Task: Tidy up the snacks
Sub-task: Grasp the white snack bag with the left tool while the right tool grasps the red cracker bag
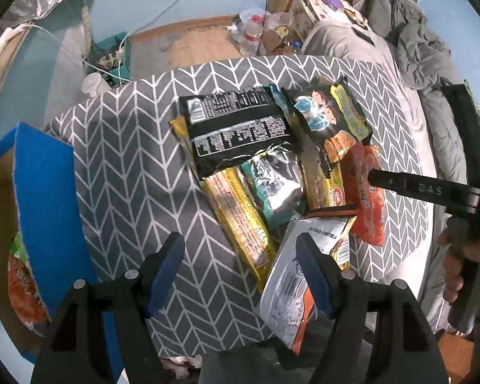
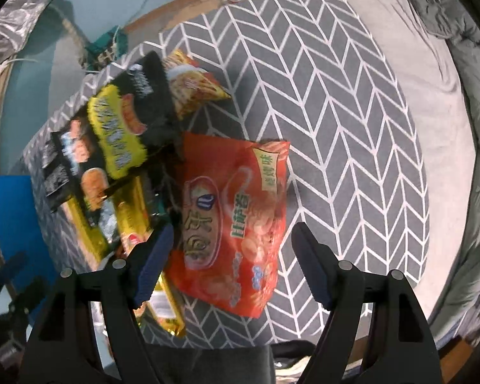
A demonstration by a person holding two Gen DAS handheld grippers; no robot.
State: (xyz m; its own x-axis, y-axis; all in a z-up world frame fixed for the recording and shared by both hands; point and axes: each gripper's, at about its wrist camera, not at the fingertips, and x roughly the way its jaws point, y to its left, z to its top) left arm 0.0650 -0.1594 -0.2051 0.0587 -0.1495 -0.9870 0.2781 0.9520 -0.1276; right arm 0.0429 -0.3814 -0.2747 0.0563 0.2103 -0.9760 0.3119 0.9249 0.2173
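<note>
- My right gripper (image 2: 232,264) is spread wide, empty, with the red snack bag (image 2: 232,220) lying between its fingers at lower centre.
- The bag's long axis runs from bottom toward the frame's top.
- My left gripper (image 1: 240,270) is released, holding nothing; its right finger overlaps the silver packet (image 1: 291,284) at lower centre.

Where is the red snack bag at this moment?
In the right wrist view the red snack bag lies on the chevron cloth, between the open right tool's fingers, at the right edge of the snack pile, beside the black-and-yellow bag.
</note>
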